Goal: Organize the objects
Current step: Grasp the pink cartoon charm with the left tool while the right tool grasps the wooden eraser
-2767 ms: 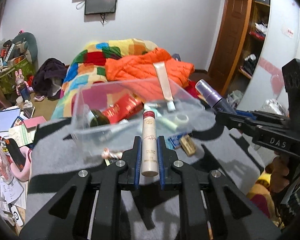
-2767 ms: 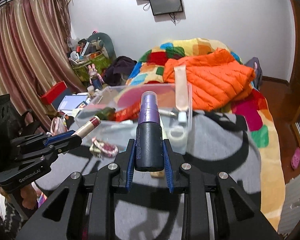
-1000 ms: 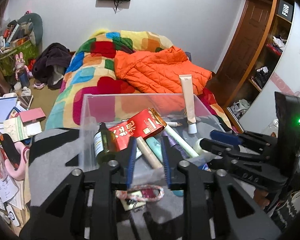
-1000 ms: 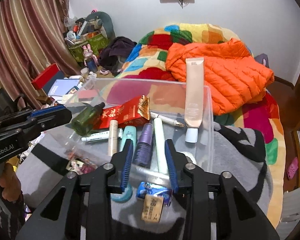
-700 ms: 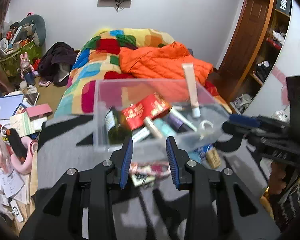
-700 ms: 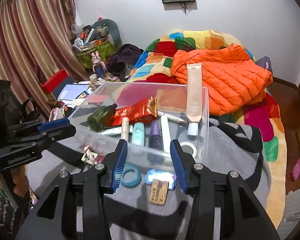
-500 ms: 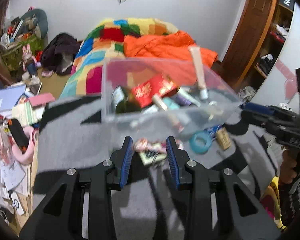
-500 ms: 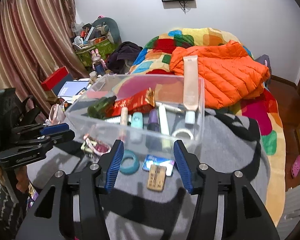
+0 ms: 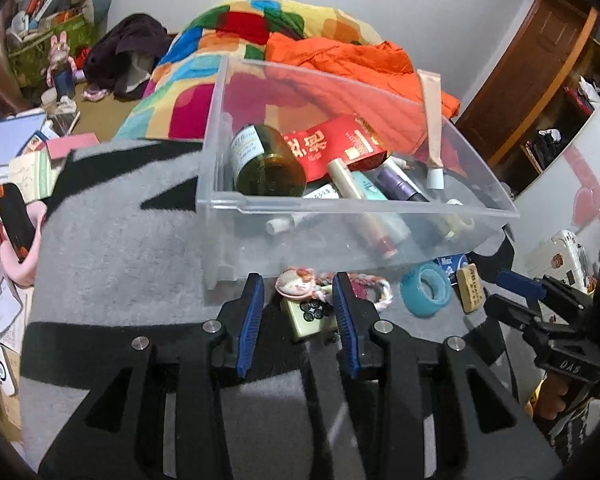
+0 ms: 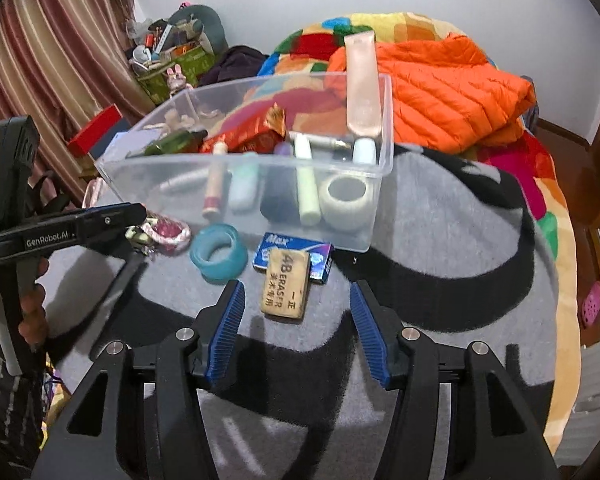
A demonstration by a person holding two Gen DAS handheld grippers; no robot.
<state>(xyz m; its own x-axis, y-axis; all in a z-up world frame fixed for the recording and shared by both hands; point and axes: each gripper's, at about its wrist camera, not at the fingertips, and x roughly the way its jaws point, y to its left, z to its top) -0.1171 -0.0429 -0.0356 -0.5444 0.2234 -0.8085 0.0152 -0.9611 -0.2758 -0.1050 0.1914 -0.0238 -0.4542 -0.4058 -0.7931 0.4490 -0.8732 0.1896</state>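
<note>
The eraser (image 10: 287,283) lay flat on the grey blanket (image 10: 440,240), just in front of the clear bin (image 10: 384,128), with its far end overlapping the small blue box (image 10: 278,245). Its long axis ran away from your right gripper (image 10: 296,332), tipped slightly to one side, so the two long edges faced the pads and a straight advance would have bracketed it across its narrow width. It sat ahead of the fingertips, not yet between them. Your right jaws stood apart with nothing in them and were opening a little wider.

Your right hand was clearly the nearer one for the eraser; in the left wrist view the eraser (image 9: 471,289) sat well off to the right, beside the teal tape ring (image 9: 427,289).

Your left gripper (image 9: 298,314) had its own target: the small green case (image 9: 310,316) with the pink charm (image 9: 296,282) and braided cord (image 9: 370,286) bunched at its far end. That cluster lay on the blanket just beside the bin's near wall, with the case's near part already in line between the blue pads. Your left jaws were apart and empty, the pads not pressing on the case.

In my judgement, the bin already held most of the cosmetics, and these loose items in front of it were what remained.
</note>
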